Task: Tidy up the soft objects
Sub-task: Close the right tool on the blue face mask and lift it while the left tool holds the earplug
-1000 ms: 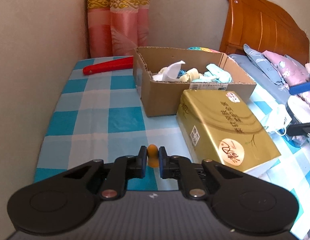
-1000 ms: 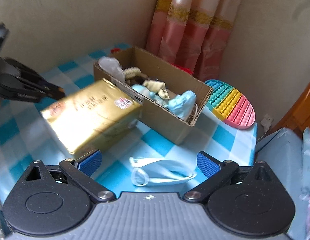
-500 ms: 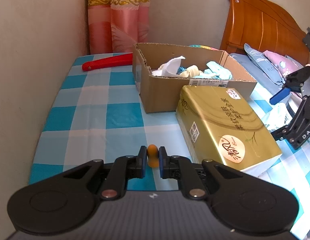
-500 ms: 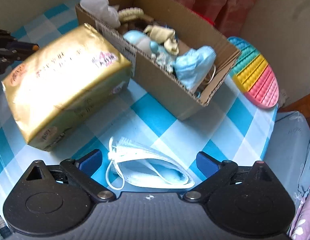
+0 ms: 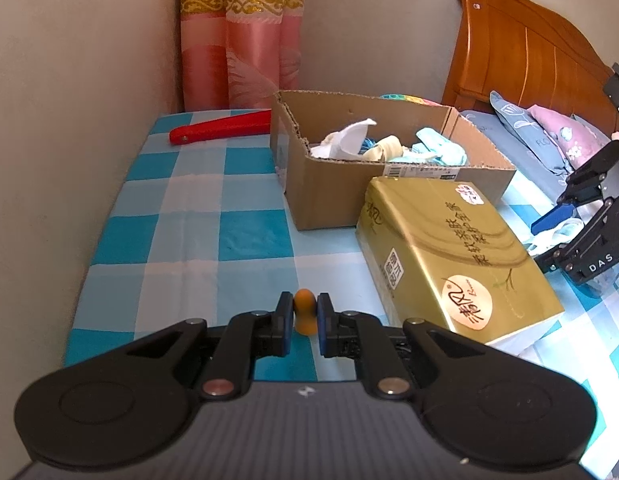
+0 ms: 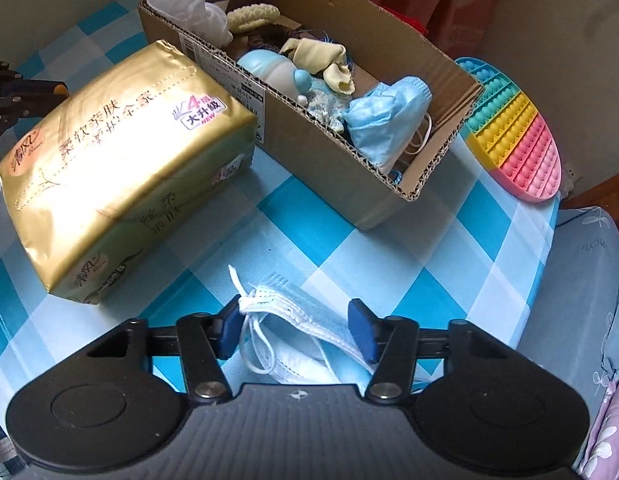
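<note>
Since a second ago, my right gripper [image 6: 295,326] has tipped down over the face mask [image 6: 297,312] on the checked tablecloth [image 6: 389,236], and its jaws have just been closing with the mask between them; the left pad touches the mask's gathered end, while the right pad sits at or just over its far edge, so I cannot say it is truly pinched. The mask lies flat in front of the cardboard box [image 6: 309,148], just beside the gold tissue pack [image 6: 121,160]. The risk, as I judge it, is that I catch only the ear loops or the top pleat and the mask slides out on the lift, or that a loop snags the corrugated rim. My left gripper [image 5: 305,316] stays put, clamped on a small orange piece [image 5: 304,312], well clear.
</note>
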Demonstrator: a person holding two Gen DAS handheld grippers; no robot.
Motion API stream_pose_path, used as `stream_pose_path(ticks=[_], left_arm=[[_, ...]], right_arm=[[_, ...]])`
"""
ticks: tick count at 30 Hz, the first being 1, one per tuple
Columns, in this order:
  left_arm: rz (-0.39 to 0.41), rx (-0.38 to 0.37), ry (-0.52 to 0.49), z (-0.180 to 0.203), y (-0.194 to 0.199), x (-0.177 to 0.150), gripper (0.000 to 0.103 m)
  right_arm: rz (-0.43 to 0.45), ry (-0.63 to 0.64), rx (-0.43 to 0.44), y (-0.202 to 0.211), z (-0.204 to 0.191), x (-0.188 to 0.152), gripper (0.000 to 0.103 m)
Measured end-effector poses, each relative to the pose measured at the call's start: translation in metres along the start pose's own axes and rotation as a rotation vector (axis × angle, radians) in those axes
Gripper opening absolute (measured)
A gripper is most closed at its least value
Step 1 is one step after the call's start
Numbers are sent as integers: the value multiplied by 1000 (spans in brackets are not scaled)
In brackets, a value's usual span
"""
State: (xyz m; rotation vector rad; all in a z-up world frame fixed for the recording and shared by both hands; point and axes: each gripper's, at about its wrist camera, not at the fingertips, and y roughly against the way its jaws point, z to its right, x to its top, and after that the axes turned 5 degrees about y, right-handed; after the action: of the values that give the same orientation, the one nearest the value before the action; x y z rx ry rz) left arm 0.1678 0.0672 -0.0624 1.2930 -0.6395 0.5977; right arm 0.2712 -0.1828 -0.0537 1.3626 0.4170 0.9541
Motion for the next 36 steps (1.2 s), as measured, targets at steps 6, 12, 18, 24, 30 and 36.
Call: stream_pose_path(ticks=[6,12,18,24,30,36], left_arm=[[6,-1,-3,0,5,0,10],[15,-4,-6,1,10,0,10],[21,-12,-14,2,15,1,10],[25,-17,-21,4,17,1,10],[22,-26,-24,5,17,0,10],[22,-29,-23,4,16,1,10]], right_arm=[[42,1,-2,15,-8,1,47],[88,-7,-3,29,-9,2,41],[131,-25,0,44,-9,1,39],[149,-37,7,52,-9,3,39],[148,-38,23,44,-11,-2,79],[94,-74,57,30,1,-7,88]])
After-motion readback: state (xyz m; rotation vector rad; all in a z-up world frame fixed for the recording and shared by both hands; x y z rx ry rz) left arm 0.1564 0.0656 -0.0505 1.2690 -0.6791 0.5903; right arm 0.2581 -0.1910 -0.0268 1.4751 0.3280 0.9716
